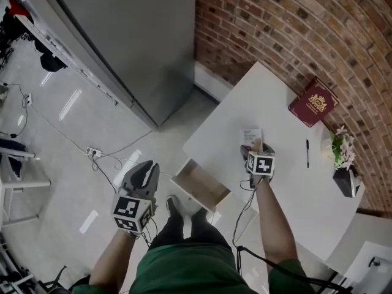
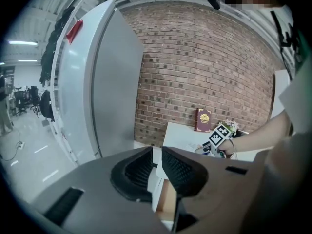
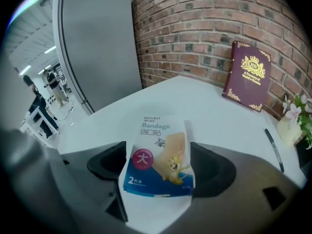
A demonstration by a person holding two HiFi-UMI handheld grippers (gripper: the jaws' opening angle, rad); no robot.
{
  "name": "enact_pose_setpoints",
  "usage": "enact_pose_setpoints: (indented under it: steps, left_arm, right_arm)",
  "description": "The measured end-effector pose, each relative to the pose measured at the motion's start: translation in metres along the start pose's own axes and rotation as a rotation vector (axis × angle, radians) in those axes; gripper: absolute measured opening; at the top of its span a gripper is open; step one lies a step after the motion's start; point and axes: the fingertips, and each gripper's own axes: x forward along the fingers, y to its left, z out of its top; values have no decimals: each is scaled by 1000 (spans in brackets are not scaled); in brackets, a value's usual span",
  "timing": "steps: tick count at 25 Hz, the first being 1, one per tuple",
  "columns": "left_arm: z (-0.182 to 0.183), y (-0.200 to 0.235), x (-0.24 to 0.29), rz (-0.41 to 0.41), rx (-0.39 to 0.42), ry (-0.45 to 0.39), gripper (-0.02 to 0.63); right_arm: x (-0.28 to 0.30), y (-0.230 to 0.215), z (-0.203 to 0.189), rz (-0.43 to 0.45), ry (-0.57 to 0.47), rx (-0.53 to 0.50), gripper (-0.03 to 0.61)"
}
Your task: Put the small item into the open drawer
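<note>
The small item is a bandage packet [image 3: 158, 152], white and blue with a cartoon print, lying flat on the white table [image 1: 288, 188]. In the head view the bandage packet [image 1: 251, 135] lies near the table's left side. My right gripper [image 3: 158, 167] points down at it, open wide, one pad on each side of the packet and neither pressing it. The open wooden drawer [image 1: 199, 185] juts from the table's near left edge. My left gripper [image 1: 146, 167] hangs over the floor left of the drawer, shut with nothing in it; only a thin slit shows between its pads [image 2: 180, 172].
A dark red book [image 1: 313, 101] leans against the brick wall at the table's far edge. A black pen [image 1: 307, 153] and a small flower pot [image 1: 343, 158] are on the table's right part. A tall grey cabinet [image 1: 128, 35] stands to the left. Cables and a power strip [image 1: 93, 152] lie on the floor.
</note>
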Motion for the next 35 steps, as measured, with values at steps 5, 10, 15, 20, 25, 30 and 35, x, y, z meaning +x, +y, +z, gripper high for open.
enact_pose_setpoints:
  steps: [5,10,15,20,25,30,35]
  left_arm:
    - [-7,5,4,-7,-4,13,38]
    - [-12,6,5,-20,-13,16,38]
    - [-16,3,5,-37,-17,17,38]
    - [-20,-3,2,-58,-46,38,38]
    - [-24,-3,-3,-61,-52,34,38]
    - [-30,0,-6,-53,-35,7,38]
    - [-35,-4,-8,-65,-56,18,38]
  right_arm:
    - [8,0,-1,-5,13,-5,414]
    - [8,0,-1,-16,50,-33,410]
    - [5,4,-5,7,100,-79,405]
    - [-3,15,-14,17,96,-118,402]
    - [-18,33,-15,38,55,-168,400]
    - [-37,59,-10,80,-10,-215,402]
    - [-60,97,-1,155,-92,-267,402]
